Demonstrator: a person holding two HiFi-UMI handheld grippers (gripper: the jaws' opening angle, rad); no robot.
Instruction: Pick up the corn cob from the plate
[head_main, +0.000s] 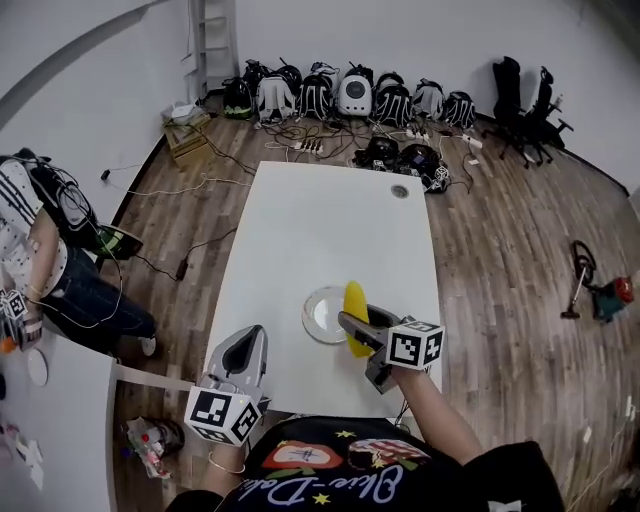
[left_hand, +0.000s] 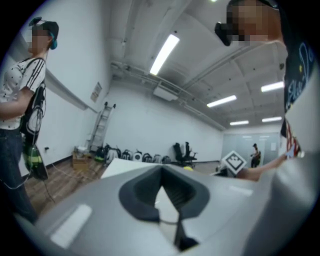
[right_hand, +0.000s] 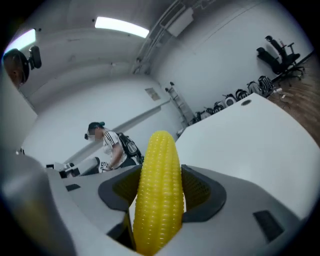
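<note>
Head view: one corn cob (head_main: 355, 318) clamped between the jaws of the right gripper (head_main: 352, 326), over the right rim of the single plate (head_main: 316, 318) on the white table (head_main: 320, 220); possibly lifted clear of the plate, hard to tell from above. Left gripper (head_main: 248, 345) well apart from both, near the table's near edge. Left gripper view: jaws pressed together at the tips, nothing between them. Right gripper view: one cob only, standing lengthwise between two dark pads (right_hand: 202, 192), gripped on both sides, tip jutting past them.
</note>
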